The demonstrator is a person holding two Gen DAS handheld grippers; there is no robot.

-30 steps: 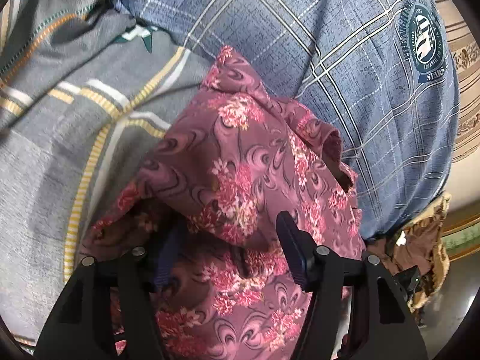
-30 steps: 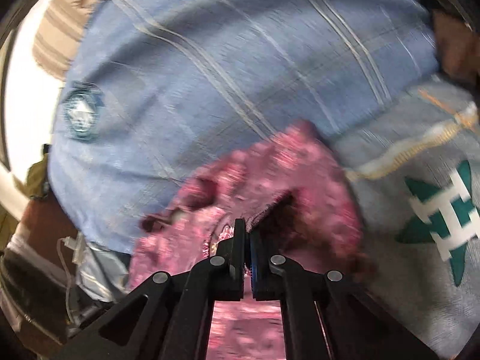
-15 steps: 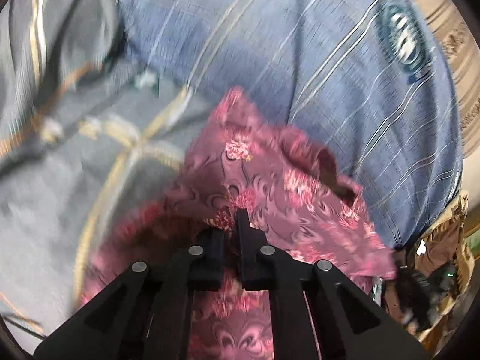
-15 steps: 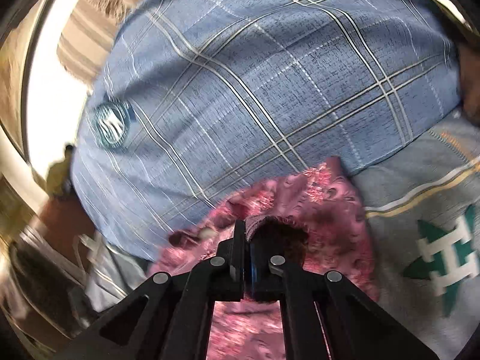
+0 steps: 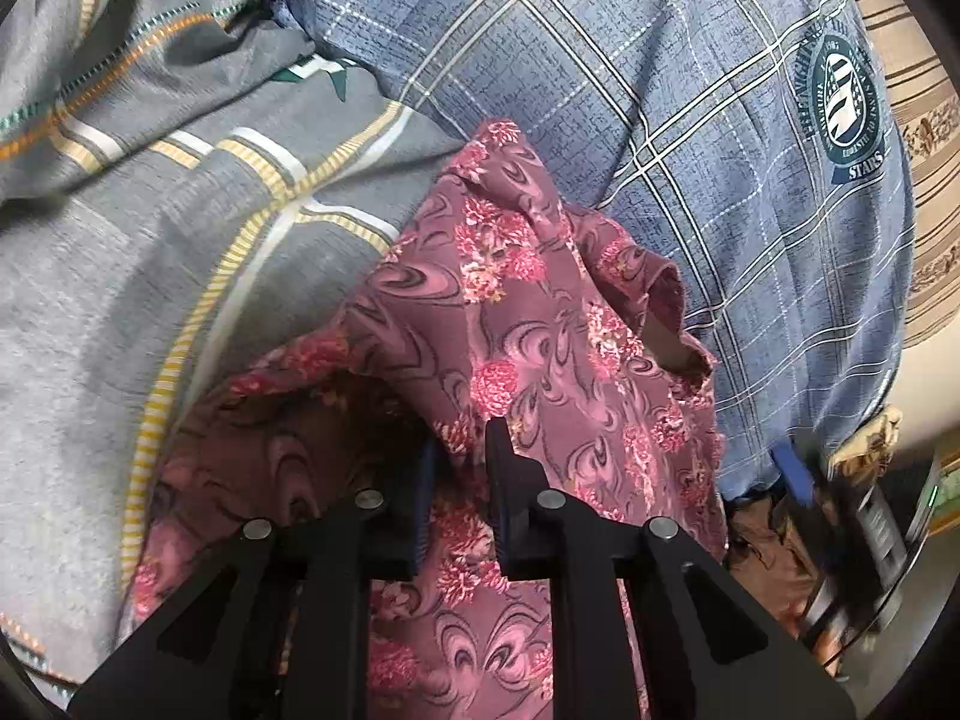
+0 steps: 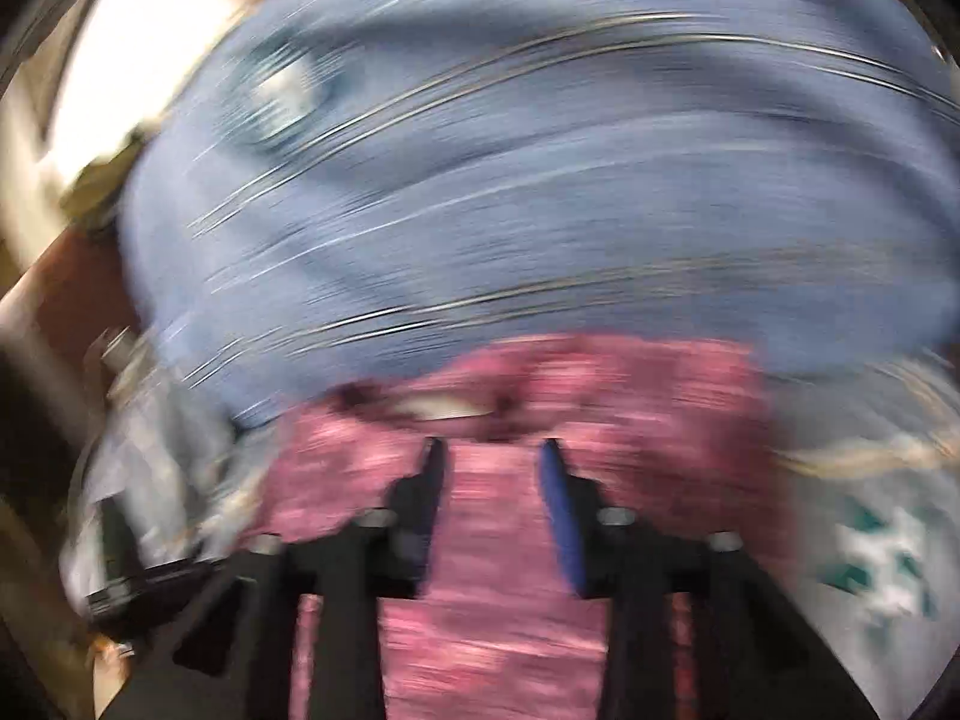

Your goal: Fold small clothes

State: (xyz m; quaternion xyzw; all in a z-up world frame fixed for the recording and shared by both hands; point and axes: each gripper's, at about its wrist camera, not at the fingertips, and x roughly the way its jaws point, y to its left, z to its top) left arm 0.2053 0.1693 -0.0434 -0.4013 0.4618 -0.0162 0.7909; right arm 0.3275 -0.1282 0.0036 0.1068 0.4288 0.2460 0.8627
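The left gripper, at lower centre of the left wrist view, is standing narrow, its jaws pinching a raised fold of the floral garment. A second ago these jaws were wide with the cloth loose between them; they have since closed and have just been easing slightly apart, yet the fold is still sitting between the pads.

The right gripper, at lower centre of its heavily blurred view, is standing partly open. It was clamped on the garment's edge half a second ago; its jaws have just been opening, and the pads are no longer pressing on cloth, though pink fabric is showing below and between them.

The garment is lying bunched in the middle of the left view, on the blue checked bedding and grey striped sheet.

Judgement: hold is passing from right to left. The right side is released, so one fold appears laid; the piece is still rumpled and folding is not finished.
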